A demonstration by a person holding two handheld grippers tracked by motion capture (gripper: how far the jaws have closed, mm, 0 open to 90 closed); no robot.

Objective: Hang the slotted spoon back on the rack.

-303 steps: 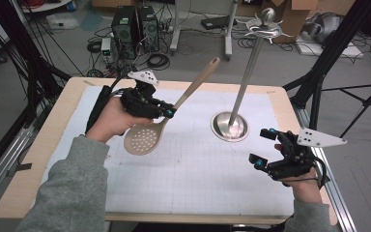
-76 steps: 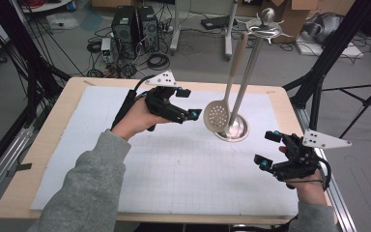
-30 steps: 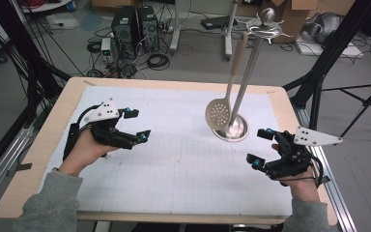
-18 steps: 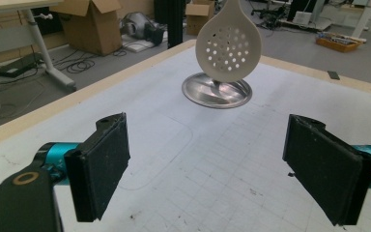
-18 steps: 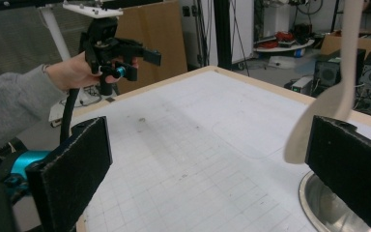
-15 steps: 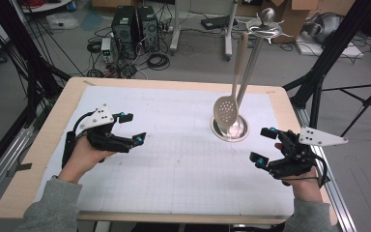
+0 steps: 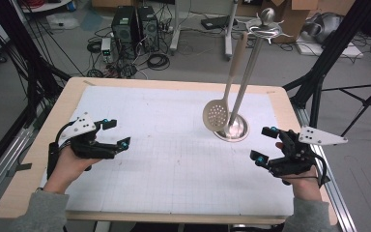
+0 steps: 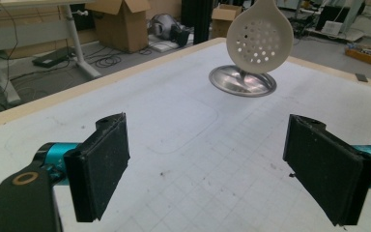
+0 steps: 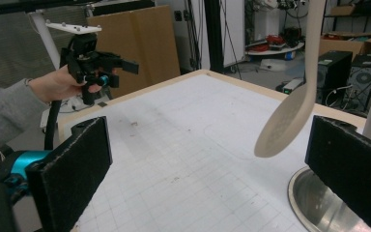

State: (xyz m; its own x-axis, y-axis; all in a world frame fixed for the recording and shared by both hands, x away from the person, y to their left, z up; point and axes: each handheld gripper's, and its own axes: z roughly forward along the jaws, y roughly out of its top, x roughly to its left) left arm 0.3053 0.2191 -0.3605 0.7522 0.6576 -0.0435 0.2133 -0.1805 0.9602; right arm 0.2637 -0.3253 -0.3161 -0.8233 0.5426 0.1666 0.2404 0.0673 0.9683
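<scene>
In the high view a wooden-edged table point(image 7: 38, 145) covered by a white gridded mat point(image 7: 174, 159) takes up the middle of the frame. At the lower left of that frame the left gripper point(image 7: 117, 134) is held in a hand point(image 7: 67, 166) above the mat's left edge, its jaws spread wide apart and holding nothing. At the lower right the right gripper point(image 7: 265, 145) sits in the other hand point(image 7: 302, 186) near the table's right side, its jaws likewise spread with nothing between them.

In the upper right part of the high view a metal stand point(image 7: 249, 63) rises from a round shiny base point(image 7: 234, 129) that rests on the mat. A beige slotted spoon point(image 7: 216, 115) hangs from the top of the stand, handle up, its perforated bowl just above the base's left side.

The left gripper view shows its own two black pads point(image 8: 101, 169) far apart at the bottom of the frame, the bare mat point(image 8: 183, 159) between them; the spoon's bowl point(image 8: 259, 36) hangs at the upper centre, in front of the round base point(image 8: 244, 82).

The right gripper view shows its jaws wide apart too. The spoon point(image 9: 290, 116) hangs in the right half of the frame, seen edge-on, with the base's rim point(image 9: 309, 203) at the lower right. In the upper left of this frame the left gripper point(image 9: 118, 70) appears farther off, held in a hand point(image 9: 60, 84) with a grey sleeve point(image 9: 5, 116).
</scene>
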